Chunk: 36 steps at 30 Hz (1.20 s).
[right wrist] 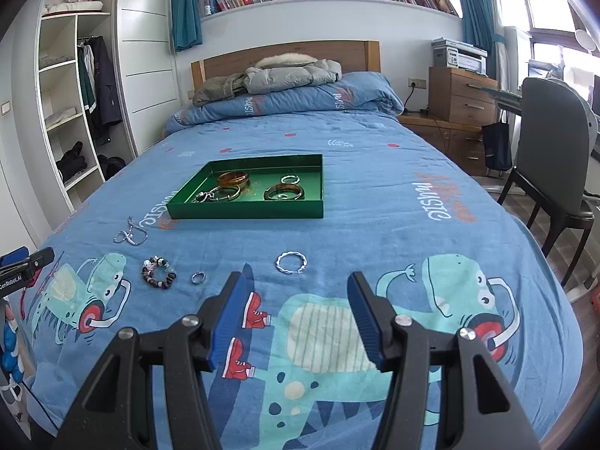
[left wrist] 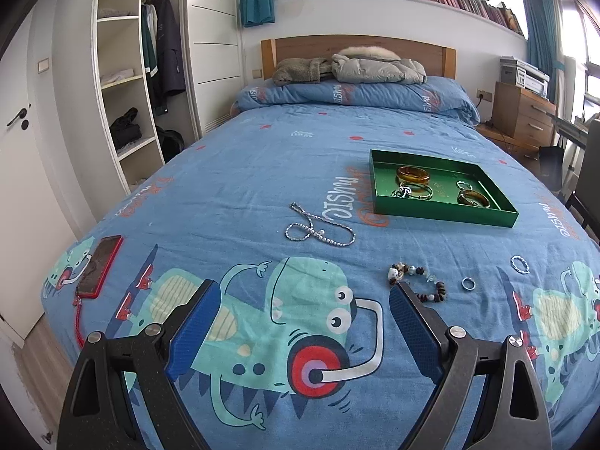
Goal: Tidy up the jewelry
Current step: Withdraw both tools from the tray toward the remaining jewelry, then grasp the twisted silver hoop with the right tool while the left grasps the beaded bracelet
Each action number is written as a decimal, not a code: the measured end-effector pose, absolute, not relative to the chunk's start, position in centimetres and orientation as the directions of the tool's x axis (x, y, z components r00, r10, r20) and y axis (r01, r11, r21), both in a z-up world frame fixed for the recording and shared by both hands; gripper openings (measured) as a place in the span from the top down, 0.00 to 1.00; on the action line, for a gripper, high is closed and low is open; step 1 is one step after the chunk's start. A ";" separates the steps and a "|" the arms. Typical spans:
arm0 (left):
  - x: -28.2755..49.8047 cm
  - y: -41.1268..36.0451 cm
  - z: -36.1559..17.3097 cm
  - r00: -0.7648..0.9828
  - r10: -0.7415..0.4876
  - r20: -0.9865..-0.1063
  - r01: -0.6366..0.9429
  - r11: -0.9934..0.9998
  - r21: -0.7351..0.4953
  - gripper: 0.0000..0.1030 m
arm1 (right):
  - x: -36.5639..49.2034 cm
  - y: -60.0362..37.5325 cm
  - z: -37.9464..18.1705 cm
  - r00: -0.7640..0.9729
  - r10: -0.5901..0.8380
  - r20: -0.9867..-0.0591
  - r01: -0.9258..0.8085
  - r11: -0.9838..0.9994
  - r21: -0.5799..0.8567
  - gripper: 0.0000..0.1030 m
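Blue ribbed pads are seen on both tools. The left gripper (left wrist: 303, 292) is spread wide with nothing between its jaws, hung over the cartoon dinosaur print; the right gripper (right wrist: 296, 281) is spread a bit narrower, also empty and touching nothing.

The green tray (right wrist: 210, 212) is sat on the blue bedspread (right wrist: 375, 202), at about 11 o'clock from the right gripper, its long side run across that view. Inside it, an amber bangle (right wrist: 232, 178), a darker bangle (right wrist: 284, 192), silver hoops (right wrist: 225, 193) and a small silver ring (right wrist: 289, 179) are laid flat.

Still loose on the bedspread: a rhinestone chain (left wrist: 318, 228) at 12 o'clock from the left gripper, looped, its length run roughly left to right; a beaded bracelet (left wrist: 420, 281) just beside the left gripper's right-hand finger; a small ring (left wrist: 468, 283) at 3 o'clock of that bracelet; a twisted silver ring (right wrist: 291, 262) just past the right gripper's tips.

"music" is printed repeatedly on the bedspread, upside down from here. "GenRoboAI" can just about be read on the left tool in the right wrist view. A red phone (left wrist: 99, 266) is parked at 9 o'clock.
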<state>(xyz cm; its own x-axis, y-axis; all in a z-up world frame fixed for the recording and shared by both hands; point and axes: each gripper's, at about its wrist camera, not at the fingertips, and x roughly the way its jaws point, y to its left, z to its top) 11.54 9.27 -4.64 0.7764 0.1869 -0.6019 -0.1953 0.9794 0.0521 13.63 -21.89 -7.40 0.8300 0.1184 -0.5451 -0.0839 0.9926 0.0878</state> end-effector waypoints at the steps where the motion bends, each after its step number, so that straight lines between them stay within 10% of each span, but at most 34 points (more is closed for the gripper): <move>1: 11.5 9.5 -4.8 0.774 0.193 -0.603 -0.201 0.978 0.054 0.12 | 13.8 -22.0 -7.6 0.829 0.119 -0.547 -0.083 0.992 0.090 0.47; 26: 20.5 4.7 -11.7 0.696 0.023 -0.717 0.015 0.999 0.046 0.14 | 20.4 -20.9 -13.4 0.758 0.175 -0.629 -0.131 0.984 0.117 0.47; 36: 24.5 4.0 -14.6 0.638 -0.006 -0.770 0.020 1.000 0.010 0.29 | 25.3 -20.3 -15.6 0.724 0.203 -0.660 -0.157 0.979 0.129 0.47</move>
<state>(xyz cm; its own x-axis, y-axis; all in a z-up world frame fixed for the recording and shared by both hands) 24.46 3.96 -14.57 0.6385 -0.0057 -0.7696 0.0204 0.9997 0.0096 25.34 -20.29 -15.65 0.7237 0.2029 -0.6596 -0.1568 0.9791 0.1291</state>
